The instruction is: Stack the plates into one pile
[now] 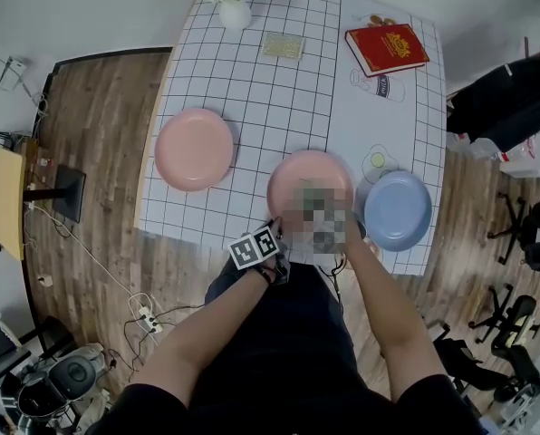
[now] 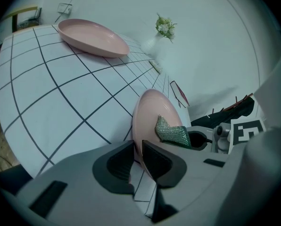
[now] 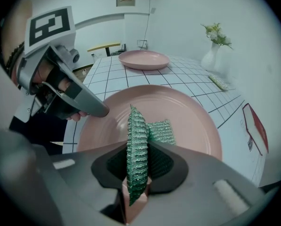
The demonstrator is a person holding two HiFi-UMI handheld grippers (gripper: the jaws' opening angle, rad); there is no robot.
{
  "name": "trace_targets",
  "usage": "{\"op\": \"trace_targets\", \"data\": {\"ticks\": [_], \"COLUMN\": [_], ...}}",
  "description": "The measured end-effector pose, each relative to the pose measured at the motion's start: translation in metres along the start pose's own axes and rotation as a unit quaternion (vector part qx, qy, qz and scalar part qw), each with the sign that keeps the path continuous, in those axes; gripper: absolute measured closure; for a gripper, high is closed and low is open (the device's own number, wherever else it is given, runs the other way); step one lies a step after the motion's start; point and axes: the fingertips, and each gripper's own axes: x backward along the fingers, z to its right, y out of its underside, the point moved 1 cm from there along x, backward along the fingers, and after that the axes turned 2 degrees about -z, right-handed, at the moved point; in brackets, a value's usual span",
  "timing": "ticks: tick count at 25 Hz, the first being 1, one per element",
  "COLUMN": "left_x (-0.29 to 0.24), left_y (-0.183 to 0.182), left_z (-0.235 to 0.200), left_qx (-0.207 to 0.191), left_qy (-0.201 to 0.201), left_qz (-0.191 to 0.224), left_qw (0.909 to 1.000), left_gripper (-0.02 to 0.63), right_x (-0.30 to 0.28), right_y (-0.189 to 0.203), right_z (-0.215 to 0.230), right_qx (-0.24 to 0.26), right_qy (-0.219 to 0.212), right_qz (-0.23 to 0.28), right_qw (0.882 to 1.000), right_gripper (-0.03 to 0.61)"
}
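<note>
Near pink plate [image 1: 297, 172]: round, shallow, with a broad flat well, a low upturned rim and a smooth satin glaze. Set at the near edge of the table [image 1: 279, 98], about midway along it. Near rim pinched edge-on in the left claw [image 2: 137, 155], which is clenched on it, the thin plate wall caught between dark pads set in pale grey moulded plastic. Cube of black-and-white squares [image 1: 255, 247] on that claw, just off the table's near edge.

Green scouring cloth [image 3: 160, 132]: knitted, glittery mesh in ridged rows. One end clamped upright in the right claw [image 3: 139, 150], the loose end folded down onto the well of the near pink plate. Right claw also over the near edge of the table.

Far pink plate [image 1: 194, 149]: same shape, colour and finish. Alone by the left edge of the table, well apart from the other two.

Blue plate [image 1: 397, 209]: pale blue, same round shallow form. At the near right corner of the table, just beside the near pink plate; rims touching or not, unclear.

Table: rectangular, with a white cover ruled in thin dark lines into squares over most of its width. Plain white strip with small line drawings along the right side.

At the far right corner, a red book [image 1: 386, 49], flat, with a stiff rectangular cover and gold print. At the far left corner, a white vase [image 1: 235, 14], bulbous, holding small pale flowers. Between these, near the far edge, a small flat pad [image 1: 283, 45], pale and rectangular.
</note>
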Motion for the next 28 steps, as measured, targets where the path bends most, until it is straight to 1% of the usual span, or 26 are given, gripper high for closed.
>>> {"op": "trace_targets", "data": {"ticks": [5,9,14,22,28], "left_x": [-0.001,-0.002,-0.003,-0.003,-0.004], "left_y": [-0.004,-0.004,-0.003,-0.002,-0.003], "left_z": [-0.001,0.000,0.000,-0.001,-0.001], "left_qx": [0.012,0.016,0.021,0.036,0.034], "left_qy": [0.002,0.002,0.003,0.003,0.007], "left_qz": [-0.003,-0.005,-0.012,-0.017,-0.019], "left_qw": [0.9999,0.9999,0.9997,0.9992,0.9992], "left_gripper": [0.563,0.565,0.566,0.569,0.569], "right_x": [-0.006,-0.010,-0.013,-0.016,-0.016], "right_y": [-0.016,-0.027,-0.041,-0.059,-0.075], "right_z": [0.001,0.001,0.000,-0.002,0.001], "right_qx": [0.008,0.008,-0.019,-0.036,-0.057], "right_qy": [-0.017,-0.021,-0.033,-0.054,-0.064], "right_qz": [0.004,0.005,0.015,0.031,0.056], "right_qw": [1.000,1.000,0.999,0.997,0.995], "right_gripper": [0.500,0.500,0.500,0.500,0.500]}}
